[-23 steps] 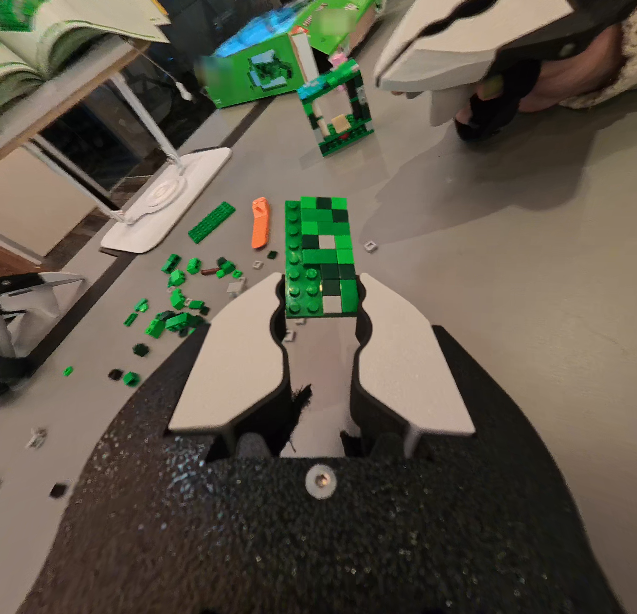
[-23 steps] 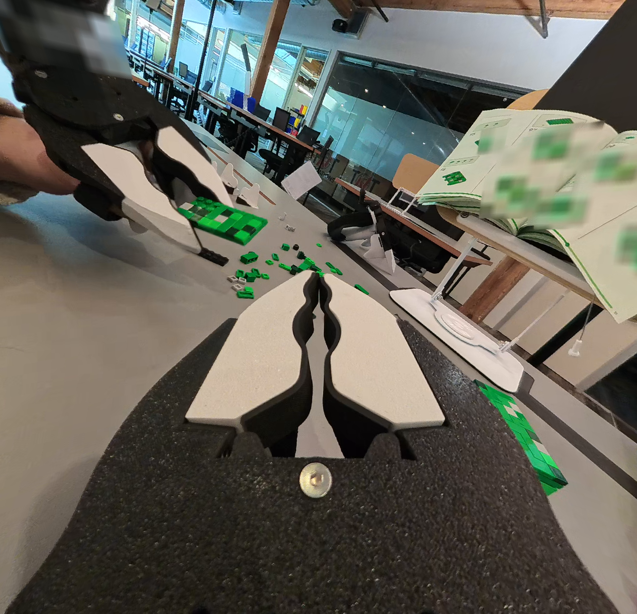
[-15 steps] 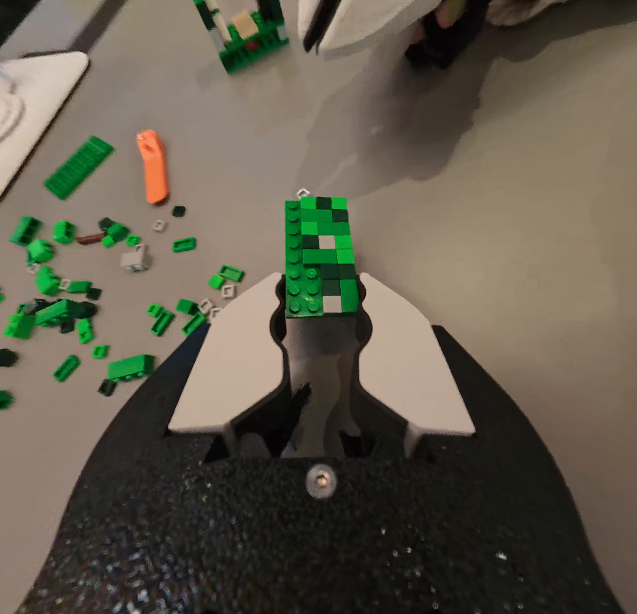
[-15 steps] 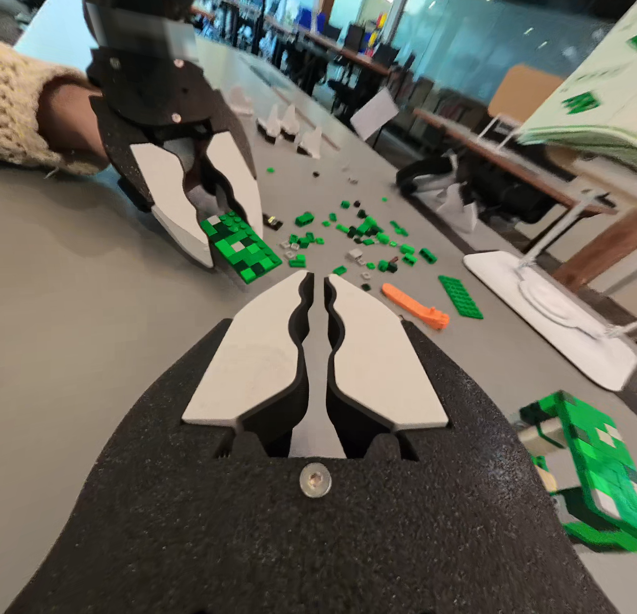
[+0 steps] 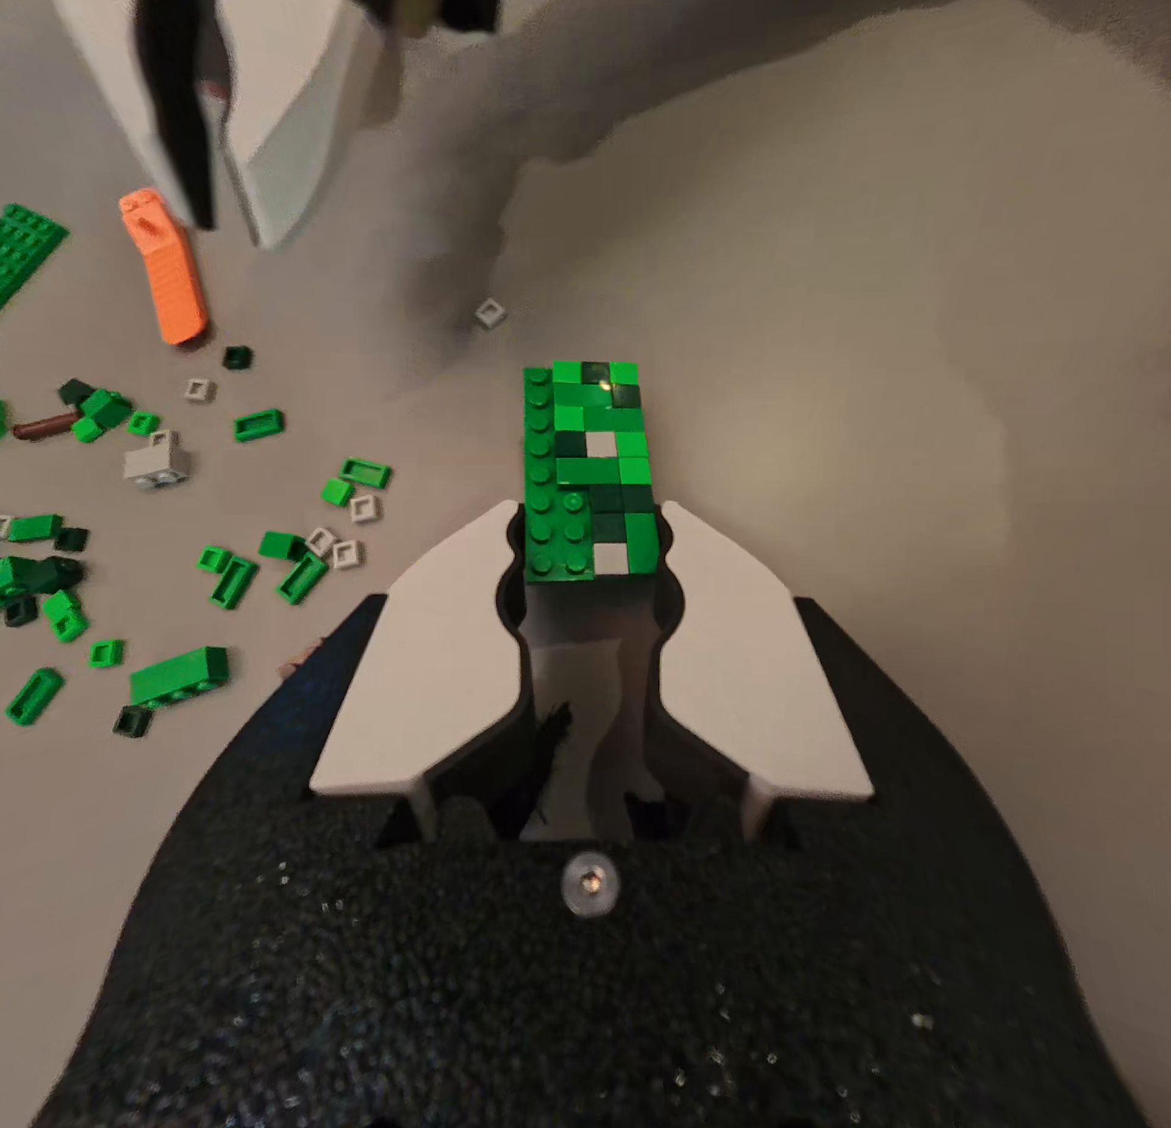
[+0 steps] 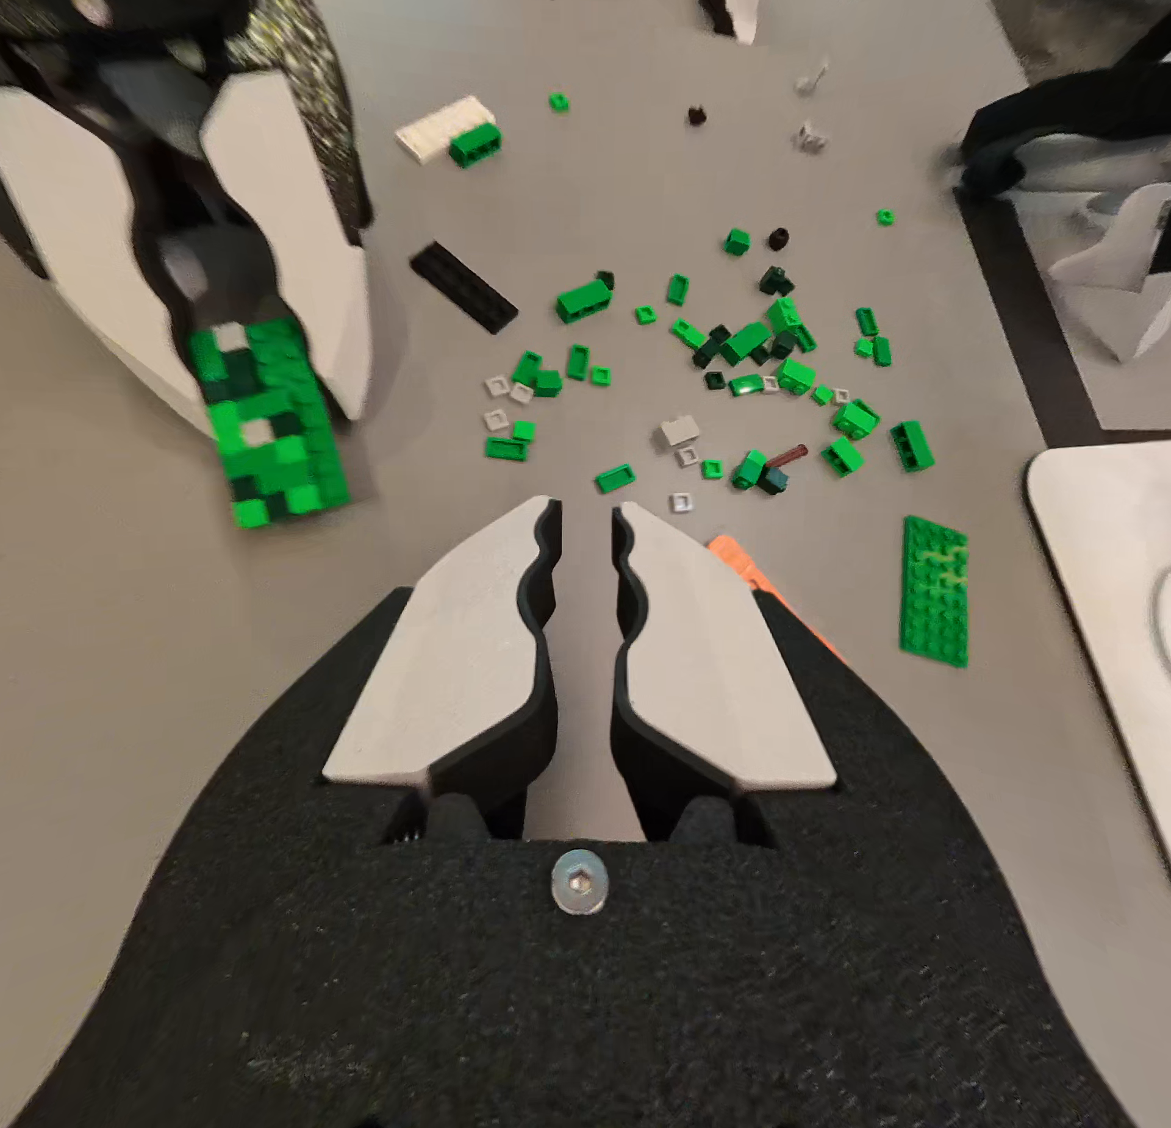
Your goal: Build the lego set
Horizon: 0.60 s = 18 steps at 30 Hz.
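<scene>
My left gripper (image 5: 586, 515) is shut on the near end of a long green plate (image 5: 589, 464) tiled in light green, dark green and white, and holds it just above the grey table. In the right wrist view the plate (image 6: 272, 426) and left gripper (image 6: 275, 410) show at the left. My right gripper (image 6: 586, 508) is empty, its jaws a narrow gap apart, pointing down at several loose green, grey and black pieces (image 6: 748, 344). It appears blurred at the top left of the left wrist view (image 5: 234, 230). The loose pieces (image 5: 63, 578) lie left of my left gripper.
An orange brick separator (image 5: 168, 268) lies just right of my right gripper's fingers (image 6: 735, 556). A flat green plate (image 6: 934, 591), a black plate (image 6: 462, 287) and a white brick with a green brick (image 6: 443, 125) lie around the pile. A white stand base (image 6: 1109, 559) is at the right.
Both grippers have tipped down toward the table. My right gripper has moved over the loose pieces and its jaws have parted a little. My left gripper still holds the green plate.
</scene>
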Available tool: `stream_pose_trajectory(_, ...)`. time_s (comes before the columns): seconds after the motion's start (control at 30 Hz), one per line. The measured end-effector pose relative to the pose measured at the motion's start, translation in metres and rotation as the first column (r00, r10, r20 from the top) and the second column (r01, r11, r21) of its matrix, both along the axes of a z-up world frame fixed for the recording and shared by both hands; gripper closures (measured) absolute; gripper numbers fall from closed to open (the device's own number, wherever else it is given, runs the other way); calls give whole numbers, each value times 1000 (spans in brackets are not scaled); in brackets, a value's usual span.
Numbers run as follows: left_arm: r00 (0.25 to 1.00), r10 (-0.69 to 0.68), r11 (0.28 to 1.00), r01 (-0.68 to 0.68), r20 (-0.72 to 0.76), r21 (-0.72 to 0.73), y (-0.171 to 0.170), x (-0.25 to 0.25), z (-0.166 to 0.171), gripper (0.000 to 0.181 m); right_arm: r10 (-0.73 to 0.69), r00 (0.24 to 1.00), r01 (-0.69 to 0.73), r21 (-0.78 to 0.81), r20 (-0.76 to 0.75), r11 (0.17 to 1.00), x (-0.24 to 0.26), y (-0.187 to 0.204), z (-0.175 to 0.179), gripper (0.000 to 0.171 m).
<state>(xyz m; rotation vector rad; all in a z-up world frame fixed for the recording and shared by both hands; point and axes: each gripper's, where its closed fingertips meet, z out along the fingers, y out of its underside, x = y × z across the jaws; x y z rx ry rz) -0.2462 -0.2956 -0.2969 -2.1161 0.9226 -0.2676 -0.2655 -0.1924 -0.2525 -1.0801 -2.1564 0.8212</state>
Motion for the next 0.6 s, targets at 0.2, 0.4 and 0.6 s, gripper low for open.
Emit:
stream_pose_trajectory(0.2,995,-75,996,77,65,-33,-20,-18,8,144,131,975,-137,21,182,990,-28,10,-15,155)
stream_pose_trajectory(0.4,997,-70,997,72,40,-29,-29,-33,12,144,231,906,-212,-91,354,973,-29,-23,-33,155)
stream_pose_trajectory(0.6,999,-43,998,42,-21,-52,-26,-35,4,144,166,888,-130,-112,428,985,-33,-33,-41,155)
